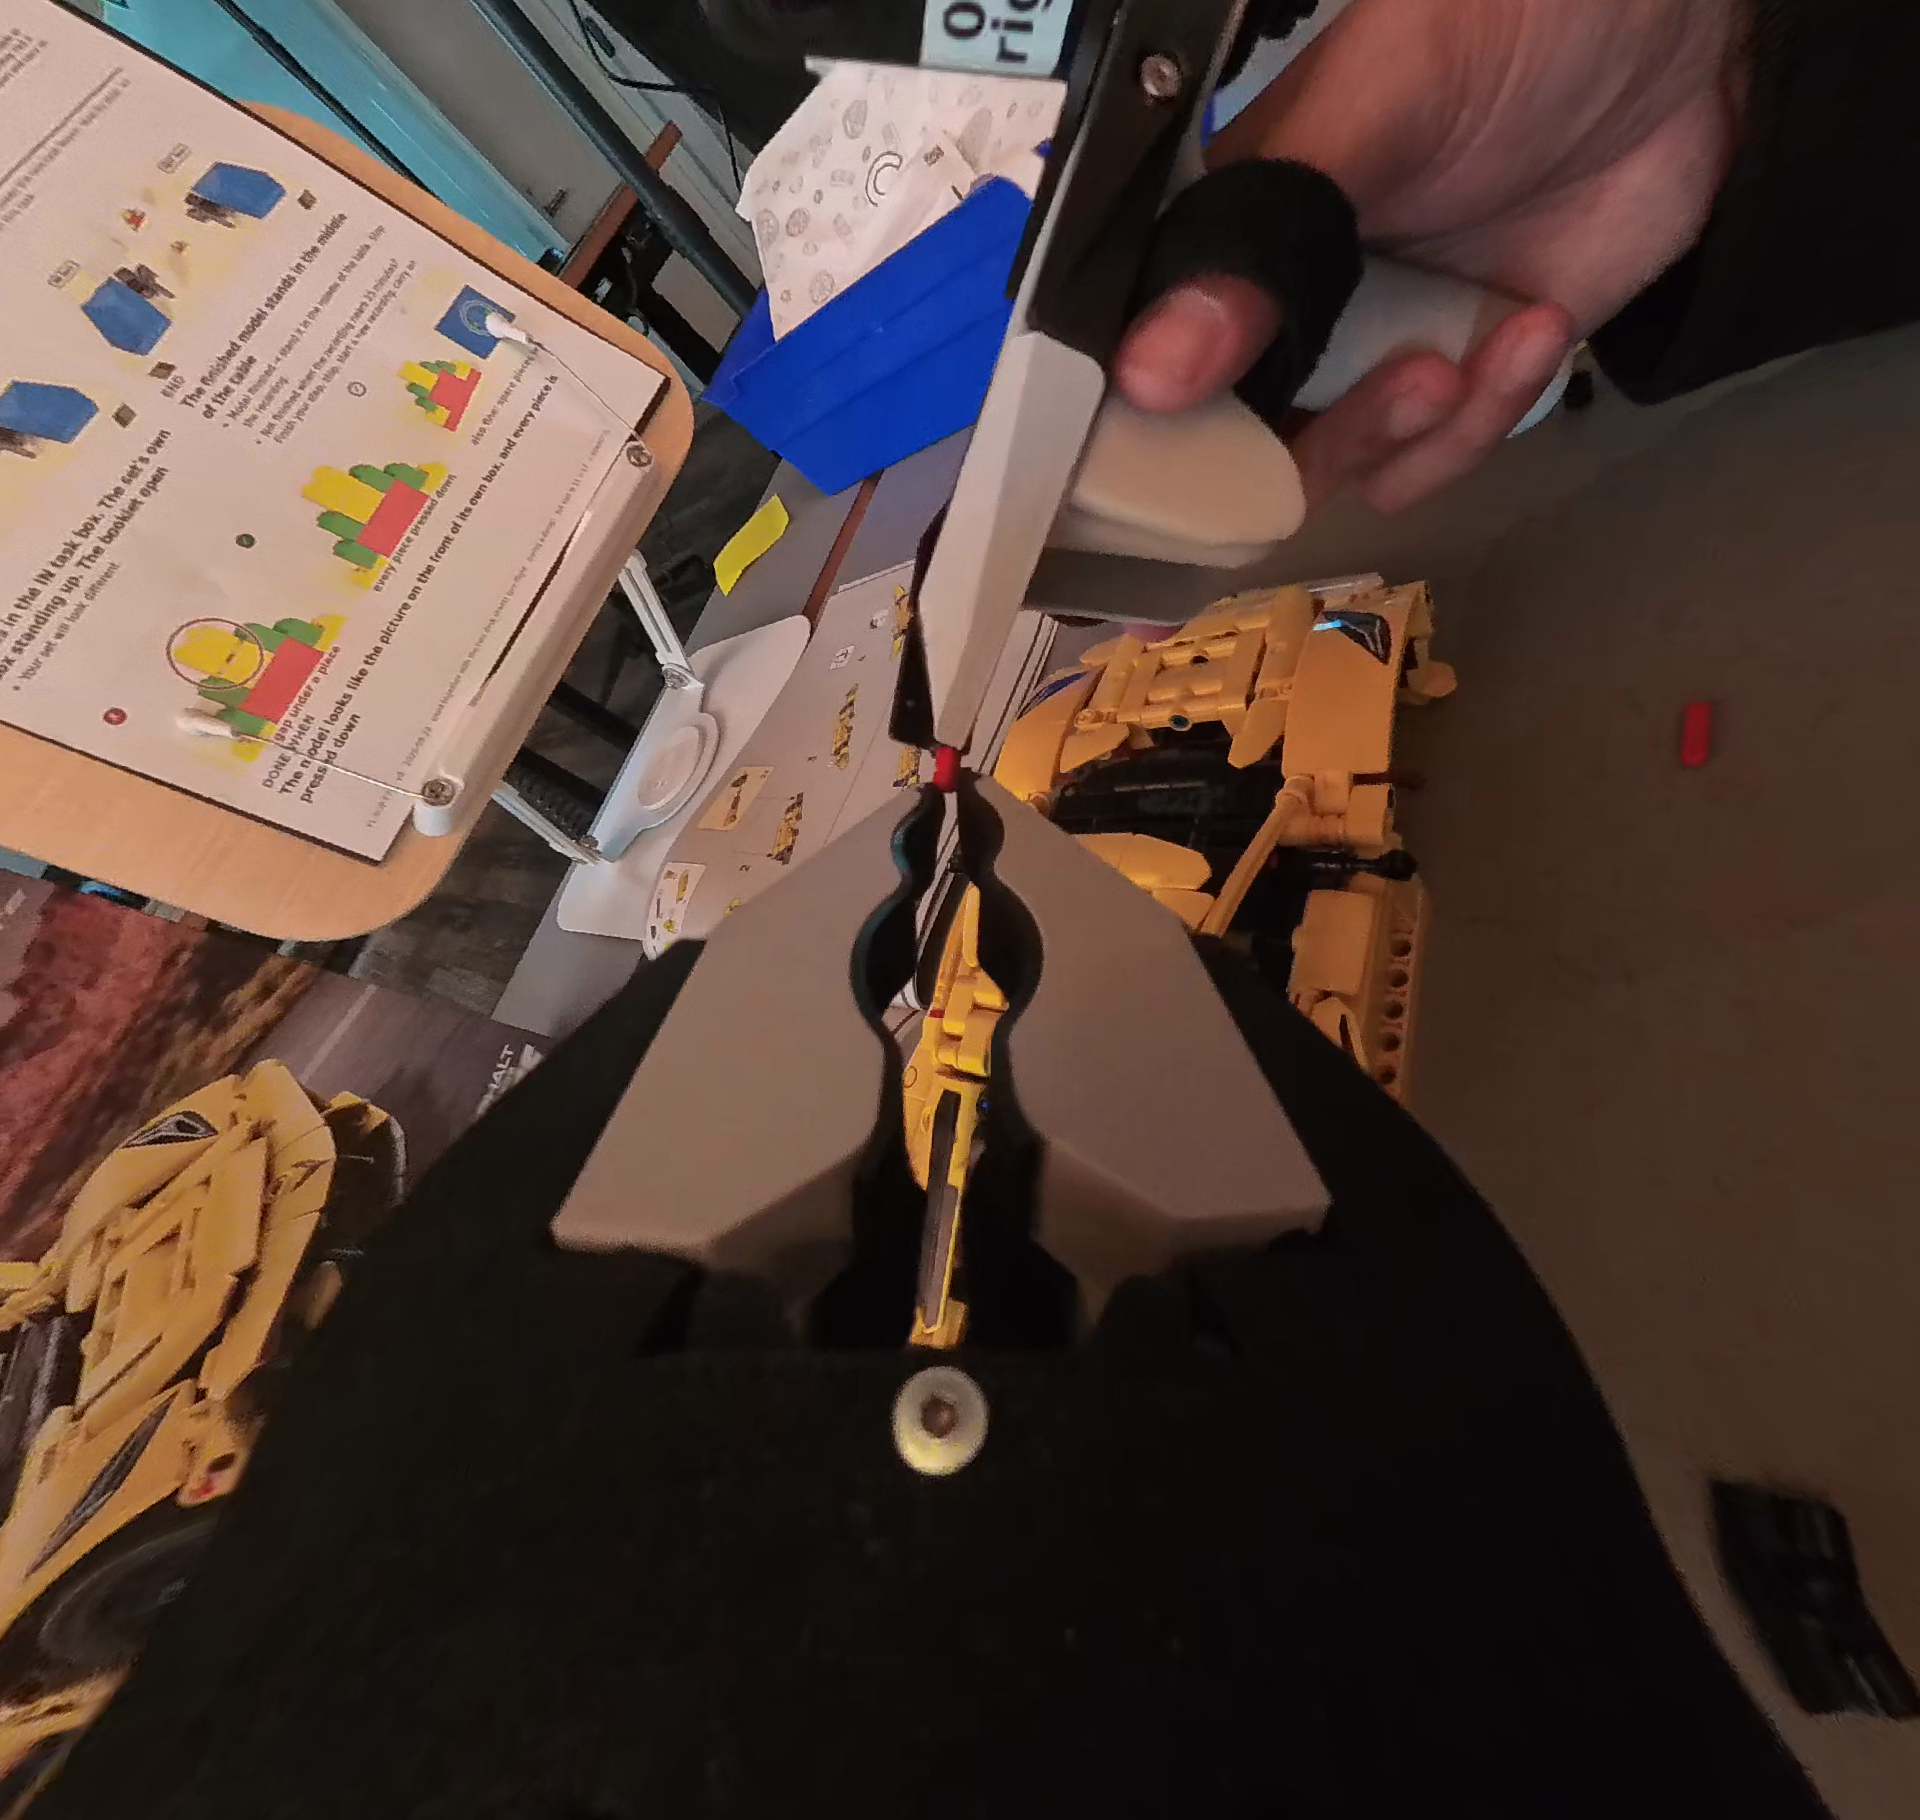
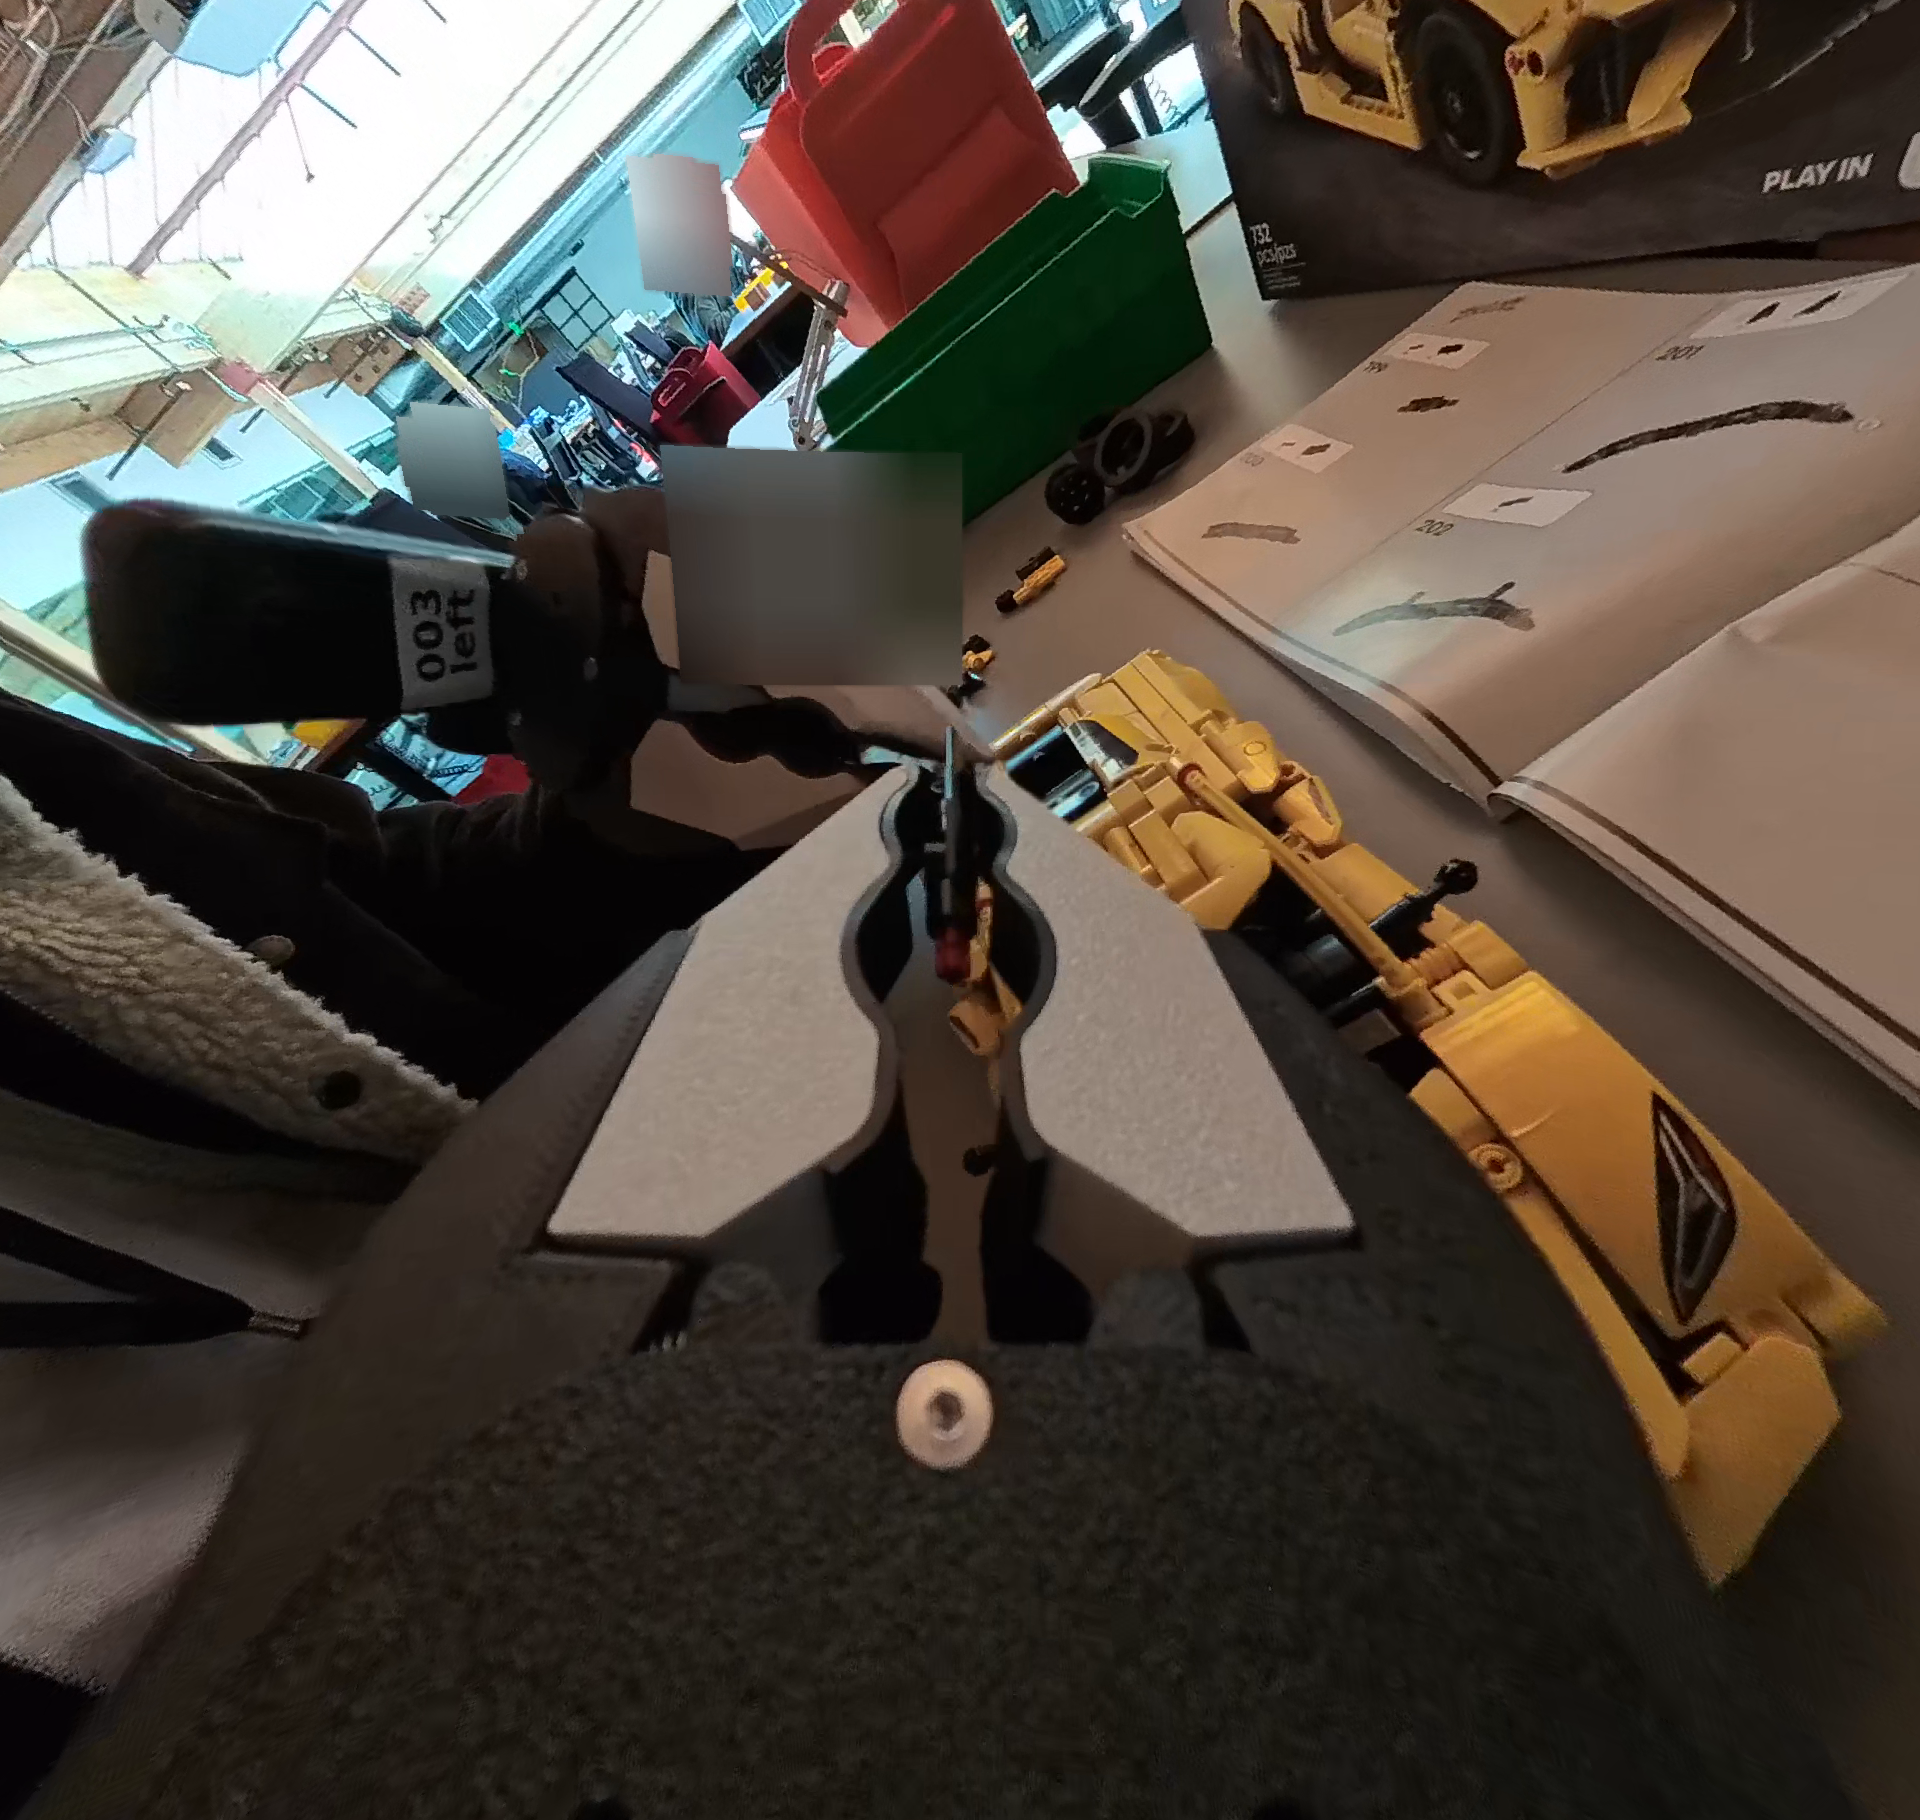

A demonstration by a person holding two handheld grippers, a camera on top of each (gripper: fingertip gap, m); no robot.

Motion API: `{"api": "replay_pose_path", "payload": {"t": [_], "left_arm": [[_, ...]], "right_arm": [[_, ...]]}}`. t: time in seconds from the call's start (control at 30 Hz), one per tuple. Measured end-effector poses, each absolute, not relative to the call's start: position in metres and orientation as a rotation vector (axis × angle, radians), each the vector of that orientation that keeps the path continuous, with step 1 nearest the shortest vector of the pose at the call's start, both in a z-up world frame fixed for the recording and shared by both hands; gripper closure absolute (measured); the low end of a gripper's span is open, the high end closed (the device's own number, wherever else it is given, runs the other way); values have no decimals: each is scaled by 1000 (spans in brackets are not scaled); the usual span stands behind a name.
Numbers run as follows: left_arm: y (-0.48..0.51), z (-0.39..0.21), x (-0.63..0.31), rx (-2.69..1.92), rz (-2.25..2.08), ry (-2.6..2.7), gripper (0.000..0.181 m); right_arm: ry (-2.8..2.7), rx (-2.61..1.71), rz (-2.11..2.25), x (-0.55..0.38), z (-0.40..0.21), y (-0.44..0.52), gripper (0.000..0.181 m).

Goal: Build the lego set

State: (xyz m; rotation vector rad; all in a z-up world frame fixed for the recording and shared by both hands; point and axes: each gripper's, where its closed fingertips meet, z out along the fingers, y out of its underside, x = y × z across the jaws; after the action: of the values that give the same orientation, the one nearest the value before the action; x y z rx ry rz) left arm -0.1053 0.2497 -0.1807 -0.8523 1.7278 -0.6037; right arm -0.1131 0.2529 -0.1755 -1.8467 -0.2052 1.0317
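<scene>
both grippers meet tip-to-tip over the yellow car.

A grey table carries everything. The half-built yellow car model lies on it near the middle, with the open instruction booklet flat just beside it. Toward the far edge the set's box stands upright, and a green bin sits next to it. Loose black wheels rest close to the bin, and a few small yellow-and-black pieces are scattered between the bin and the model. A single red piece lies alone on bare tabletop, apart from the model.
</scene>
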Motion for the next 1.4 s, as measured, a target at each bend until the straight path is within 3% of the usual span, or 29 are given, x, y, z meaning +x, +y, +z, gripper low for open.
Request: {"api": "replay_pose_path", "payload": {"t": [0.3,0.4,0.47,0.8,0.97,1.03,1.13,1.3,1.4], "left_arm": [[265,-170,-128,-1133,-861,1735,175],[246,-184,-177,-1384,-1070,1892,156],[223,-199,-216,-1462,-1179,1982,152],[207,-283,-246,-1595,-978,2026,147],[200,-298,-239,-1569,-945,2079,149],[196,-299,-233,-1514,-933,2085,165],[205,-294,-221,-1399,-831,2040,166],[230,-206,-201,-1197,-1028,1578,166],[243,-189,-202,-1164,-1015,1450,166]], "right_arm": [[-220,-1838,1013,-109,-174,253,174],[-198,-1810,1036,-106,-168,252,174],[-197,-1803,1041,-106,-167,252,175],[-239,-1807,1047,-117,-169,251,175],[-222,-1795,1060,-113,-167,251,175],[-224,-1793,1069,-115,-167,251,174],[-232,-1795,1093,-123,-168,250,175],[-308,-1776,1133,-153,-162,244,174],[-367,-1803,1160,-179,-168,241,175]]}}
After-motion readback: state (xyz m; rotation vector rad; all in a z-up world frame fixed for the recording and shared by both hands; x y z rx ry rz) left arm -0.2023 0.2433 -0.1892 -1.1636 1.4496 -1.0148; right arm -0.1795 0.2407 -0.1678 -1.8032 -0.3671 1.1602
